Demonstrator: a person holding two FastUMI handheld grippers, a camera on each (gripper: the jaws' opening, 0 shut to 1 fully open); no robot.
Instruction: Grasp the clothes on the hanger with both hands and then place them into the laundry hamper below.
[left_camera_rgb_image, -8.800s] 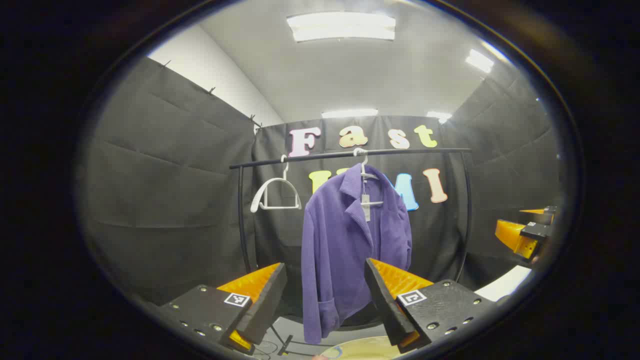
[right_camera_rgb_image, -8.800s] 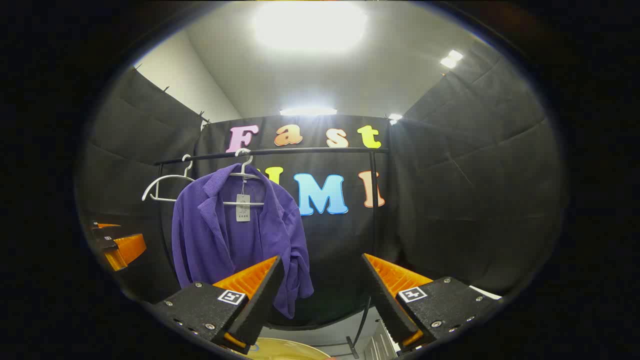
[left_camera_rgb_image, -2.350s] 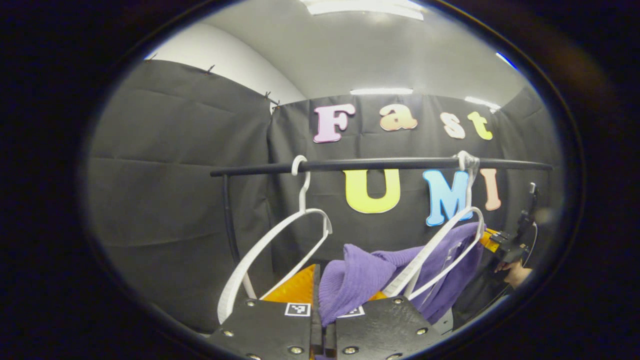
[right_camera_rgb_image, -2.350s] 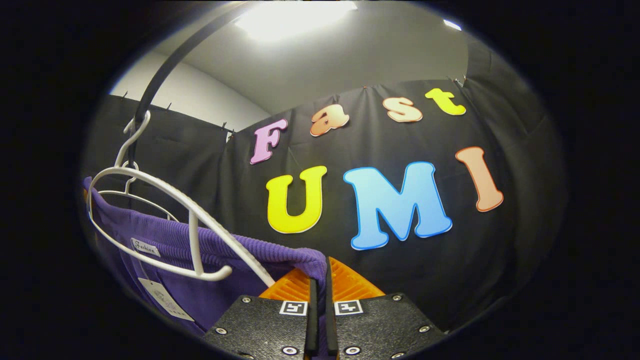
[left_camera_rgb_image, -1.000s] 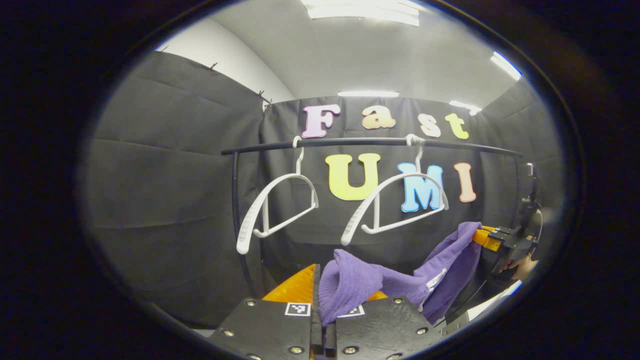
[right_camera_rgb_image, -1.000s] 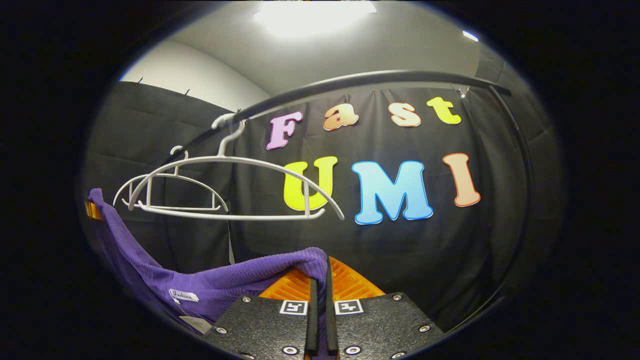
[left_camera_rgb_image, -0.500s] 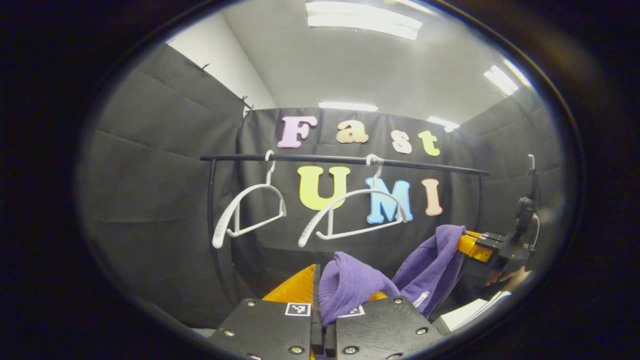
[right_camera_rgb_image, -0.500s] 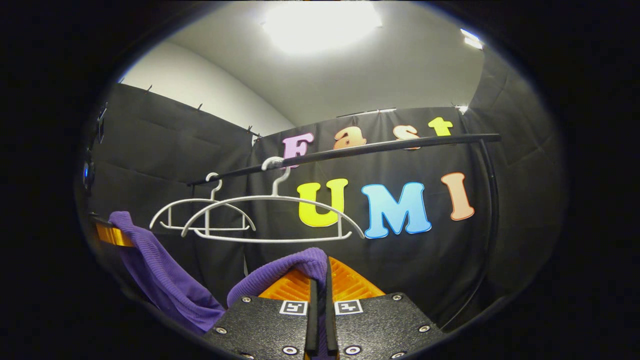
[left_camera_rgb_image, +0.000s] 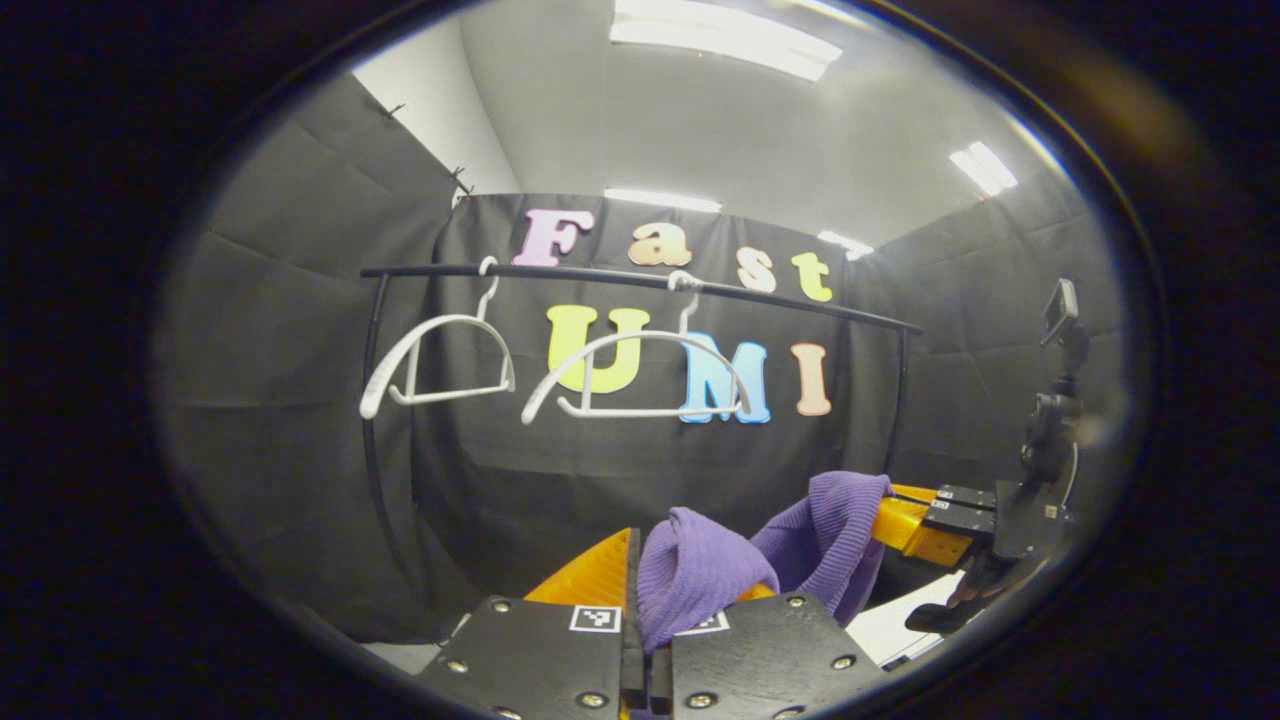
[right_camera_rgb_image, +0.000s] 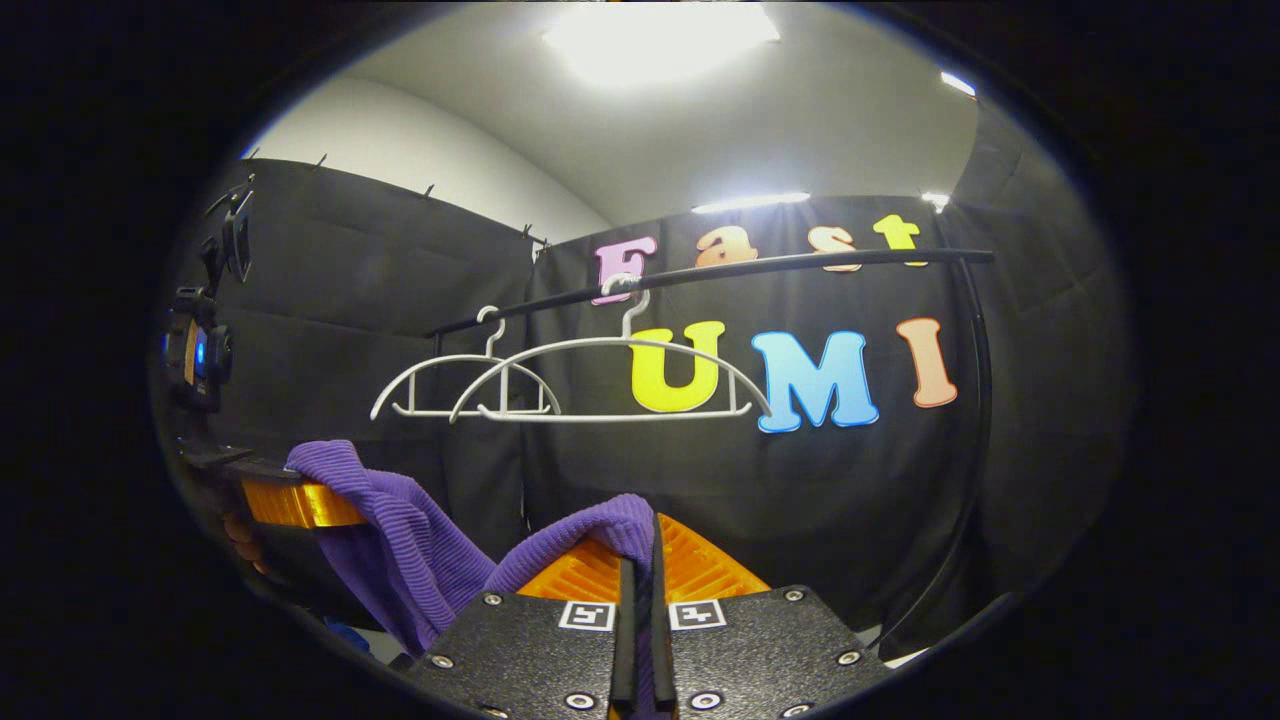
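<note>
Below the bare hangers (left_camera_rgb_image: 620, 375), left gripper (left_camera_rgb_image: 645, 640) and right gripper (right_camera_rgb_image: 640, 620) each clamped on the purple garment (left_camera_rgb_image: 800, 545).

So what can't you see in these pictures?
- Lower part of the purple jacket: left gripper view, hidden behind the left tool.
- The jacket's hem: right gripper view, behind the right tool.
- Hand holding the right tool: left gripper view, blurred at the edge.

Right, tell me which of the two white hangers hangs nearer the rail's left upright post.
The smaller-looking hanger, hooked beside the left upright post; the other hanger hangs near mid-rail.
</note>
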